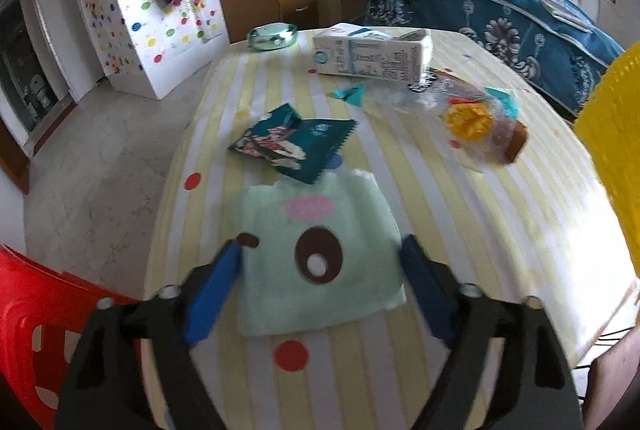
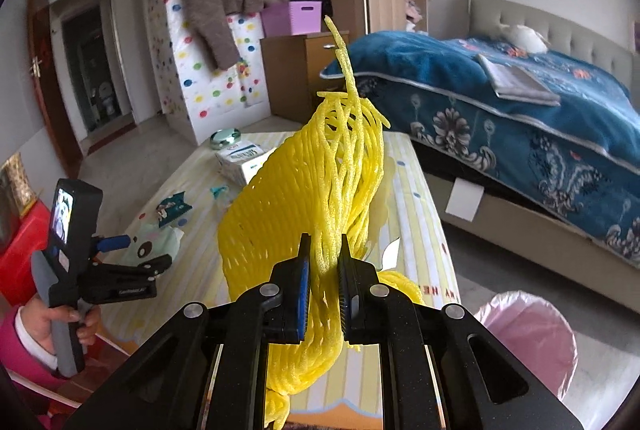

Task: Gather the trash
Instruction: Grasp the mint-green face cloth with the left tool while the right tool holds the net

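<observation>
Right tool: my right tool [image 2: 323,262] was clamped on a bunched yellow foam fruit net [image 2: 304,198], which stood up and away from the pads, clear of the worktop.
Bin from right tool: the pink-lined waste bin [image 2: 532,334] sat on the floor to the lower right of that tool, near, past the worktop's [image 1: 460,214] edge. I judged the drop turned on a swing right and down.
Left tool: my left tool [image 1: 320,262] had its blue pads apart, one either side of a pale green square napkin printed with a cartoon eye [image 1: 316,254]. I could not tell whether they touched it.
Napkin lie: flat on the striped worktop, straight ahead of and under the left tool, its sides roughly in line with the fingers.
Ahead of left tool: a dark teal torn snack wrapper [image 1: 296,146] overlapped the napkin's far edge; I thought it could be dragged along.
Farther out: a white milk carton lying on its side [image 1: 372,56], a clear crumpled plastic wrapper with orange contents [image 1: 468,110], and a green glass ashtray [image 1: 273,35].
Nearer hand: left for the worktop litter, right for the bin.
</observation>
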Motion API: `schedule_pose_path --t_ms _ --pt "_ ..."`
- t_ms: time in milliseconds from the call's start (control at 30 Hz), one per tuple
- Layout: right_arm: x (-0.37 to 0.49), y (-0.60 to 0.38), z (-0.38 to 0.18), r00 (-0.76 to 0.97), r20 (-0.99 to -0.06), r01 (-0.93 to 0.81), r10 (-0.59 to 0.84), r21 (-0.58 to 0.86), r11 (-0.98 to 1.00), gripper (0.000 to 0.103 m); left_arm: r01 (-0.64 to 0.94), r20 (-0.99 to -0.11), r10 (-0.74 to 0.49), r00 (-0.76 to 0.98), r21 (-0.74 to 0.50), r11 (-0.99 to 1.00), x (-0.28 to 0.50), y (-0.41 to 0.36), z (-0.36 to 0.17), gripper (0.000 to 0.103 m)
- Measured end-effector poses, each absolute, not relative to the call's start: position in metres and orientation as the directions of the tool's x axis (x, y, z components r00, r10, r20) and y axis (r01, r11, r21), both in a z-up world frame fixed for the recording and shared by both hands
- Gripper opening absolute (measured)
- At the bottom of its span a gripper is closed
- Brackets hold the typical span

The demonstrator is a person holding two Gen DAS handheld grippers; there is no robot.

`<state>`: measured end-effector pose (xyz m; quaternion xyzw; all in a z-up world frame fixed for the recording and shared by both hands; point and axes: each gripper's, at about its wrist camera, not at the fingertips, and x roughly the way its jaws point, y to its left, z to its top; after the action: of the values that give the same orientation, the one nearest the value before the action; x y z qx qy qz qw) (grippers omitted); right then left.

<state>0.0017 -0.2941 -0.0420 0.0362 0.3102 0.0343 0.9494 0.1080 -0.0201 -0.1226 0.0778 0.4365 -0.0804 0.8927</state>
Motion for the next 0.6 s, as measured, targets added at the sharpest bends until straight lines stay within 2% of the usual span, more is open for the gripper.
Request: schedule_pose_path --t_ms 133,200,267,300,400,533,600 --pt "-0.004 -0.298 -0.047 0.809 -0.581 -0.043 0.095 0.102 0.994 0.012 0.217 -0.782 -0.073 0.619 0.081 0.973 0.092 -0.019 -0.12 0.049" --pt "-0.01 -0.297 -0.047 0.817 -0.57 -0.042 0.092 0.1 0.994 0.012 0.243 -0.767 -0.145 0.625 0.015 0.97 0.081 -0.011 -0.112 0.029" --pt "-0.016 -0.303 -0.043 0.829 -0.553 -0.032 0.082 0.099 0.995 0.012 0.301 -0.728 -0.281 0.625 -0.107 0.948 0.068 0.003 -0.093 0.021" --pt "-0.016 -0.302 -0.044 0.831 -0.551 -0.03 0.08 0.099 0.995 0.012 0.312 -0.71 -0.309 0.632 -0.132 0.941 0.063 0.006 -0.084 0.015" --pt "-0.025 -0.313 -0.041 0.851 -0.522 -0.003 0.057 0.103 0.995 0.012 0.337 -0.65 -0.327 0.686 -0.114 0.934 0.047 0.009 -0.052 0.007" --pt "-0.032 -0.326 -0.044 0.856 -0.516 0.03 0.035 0.118 0.992 0.012 0.378 -0.598 -0.313 0.738 -0.019 0.926 0.035 -0.019 -0.025 0.005" --pt "-0.036 -0.334 -0.042 0.857 -0.515 0.051 0.021 0.124 0.991 0.012 0.413 -0.587 -0.348 0.731 -0.025 0.91 0.033 -0.038 -0.019 0.005"
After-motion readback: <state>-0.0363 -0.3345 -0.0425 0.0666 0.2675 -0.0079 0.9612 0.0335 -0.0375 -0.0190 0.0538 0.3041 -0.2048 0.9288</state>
